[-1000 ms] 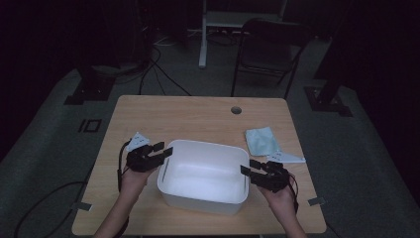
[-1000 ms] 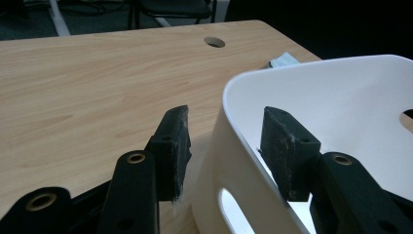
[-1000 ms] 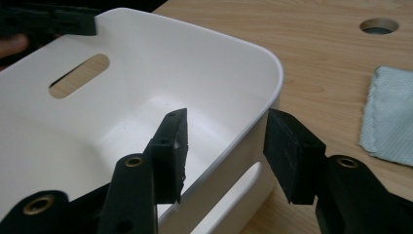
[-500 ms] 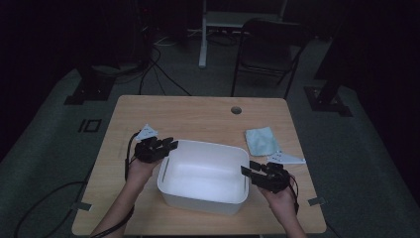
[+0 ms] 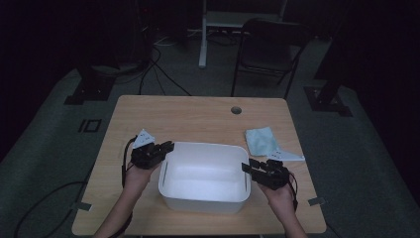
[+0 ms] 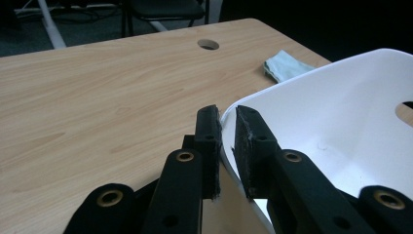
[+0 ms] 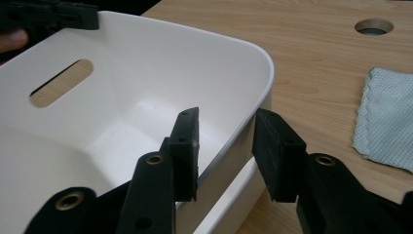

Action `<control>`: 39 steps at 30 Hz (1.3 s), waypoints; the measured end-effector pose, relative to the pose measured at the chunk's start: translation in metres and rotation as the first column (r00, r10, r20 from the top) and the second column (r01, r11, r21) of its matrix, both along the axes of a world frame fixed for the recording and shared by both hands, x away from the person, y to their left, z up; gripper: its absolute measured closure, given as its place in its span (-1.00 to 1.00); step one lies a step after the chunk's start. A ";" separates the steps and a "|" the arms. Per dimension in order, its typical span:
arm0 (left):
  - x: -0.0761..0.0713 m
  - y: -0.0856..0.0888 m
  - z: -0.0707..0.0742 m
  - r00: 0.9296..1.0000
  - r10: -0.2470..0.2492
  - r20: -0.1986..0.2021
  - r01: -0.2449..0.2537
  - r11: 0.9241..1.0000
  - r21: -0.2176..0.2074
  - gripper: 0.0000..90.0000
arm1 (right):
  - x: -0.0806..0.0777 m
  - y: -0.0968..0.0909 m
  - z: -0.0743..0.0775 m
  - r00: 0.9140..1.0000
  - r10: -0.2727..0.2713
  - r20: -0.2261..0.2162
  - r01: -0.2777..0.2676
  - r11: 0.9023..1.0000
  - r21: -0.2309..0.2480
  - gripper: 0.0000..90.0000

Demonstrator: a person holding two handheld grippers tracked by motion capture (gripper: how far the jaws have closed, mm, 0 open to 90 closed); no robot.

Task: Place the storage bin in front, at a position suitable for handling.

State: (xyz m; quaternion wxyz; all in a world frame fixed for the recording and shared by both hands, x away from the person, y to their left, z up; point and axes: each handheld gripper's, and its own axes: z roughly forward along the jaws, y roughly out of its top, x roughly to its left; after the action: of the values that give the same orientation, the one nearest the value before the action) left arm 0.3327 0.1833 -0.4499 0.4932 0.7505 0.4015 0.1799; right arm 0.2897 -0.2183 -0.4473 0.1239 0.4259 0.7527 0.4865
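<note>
1. The white plastic tub (image 5: pixel 204 174) sits at the near middle of the wooden table (image 5: pixel 198 116), between your hands.
2. Your left gripper (image 6: pixel 225 141) has just been closing and now pinches the tub's left rim.
3. Your right gripper (image 7: pixel 225 146) has been closing too; its jaws straddle the right rim, not yet pressing.
4. Lift now and the unclamped right side may slip, tilting the tub.

Your high view looks forward and down from above your side of the table (image 5: pixel 198 116). Each gripper view rides close behind its own jaws, facing across the white bin (image 5: pixel 203 198), which all three share (image 6: pixel 341 97) (image 7: pixel 146 63).
</note>
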 end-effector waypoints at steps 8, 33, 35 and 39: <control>-0.014 0.000 0.002 1.000 0.027 0.007 -0.028 0.999 0.038 0.76 | 0.010 0.004 0.002 1.000 -0.015 -0.011 0.015 1.000 -0.013 0.49; -0.014 -0.007 -0.008 0.999 0.038 -0.028 -0.037 0.999 0.033 0.68 | 0.026 0.002 0.000 1.000 -0.011 -0.027 0.012 0.999 0.050 0.46; -0.013 -0.006 -0.008 0.999 0.034 -0.025 -0.033 0.999 0.025 0.69 | 0.024 0.001 0.002 1.000 -0.004 -0.029 0.006 0.998 0.062 0.43; -0.013 -0.006 -0.010 0.999 0.040 -0.015 -0.039 0.999 0.009 0.70 | 0.020 0.001 0.004 1.000 -0.001 -0.022 0.002 0.998 0.057 0.35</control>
State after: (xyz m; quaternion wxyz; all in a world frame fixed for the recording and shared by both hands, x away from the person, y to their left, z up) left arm 0.3192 0.1773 -0.4597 0.4834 0.7458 0.4192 0.1855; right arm 0.3095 -0.2175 -0.4434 0.1036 0.4352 0.7394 0.5030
